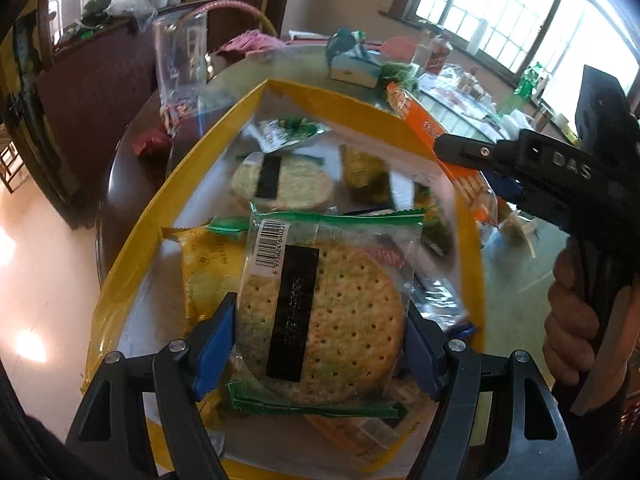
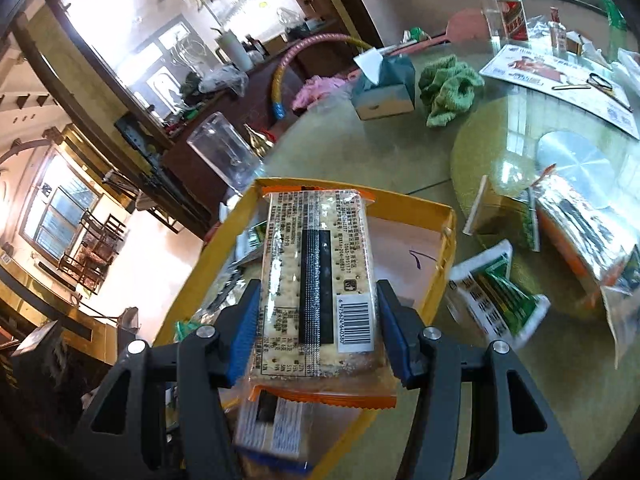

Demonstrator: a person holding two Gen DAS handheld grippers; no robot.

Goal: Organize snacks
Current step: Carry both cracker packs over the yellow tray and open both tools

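My left gripper (image 1: 320, 340) is shut on a round cracker pack with green edges (image 1: 320, 312) and holds it over the yellow tray (image 1: 132, 248). The tray holds several snack packs, among them another round cracker pack (image 1: 284, 180). My right gripper (image 2: 316, 328) is shut on a rectangular cracker pack with orange edges (image 2: 320, 280) and holds it over the same yellow tray (image 2: 444, 240). The right gripper also shows in the left wrist view (image 1: 444, 146), holding the orange pack (image 1: 416, 116) at the tray's right rim.
On the glass table (image 2: 400, 160) lie a green-white snack pack (image 2: 496, 300), a larger orange bag (image 2: 580, 220), a tissue box (image 2: 384, 84), a green cloth (image 2: 448, 88), a clear container (image 2: 224, 152), bottles (image 2: 512, 12) and a leaflet (image 2: 560, 76).
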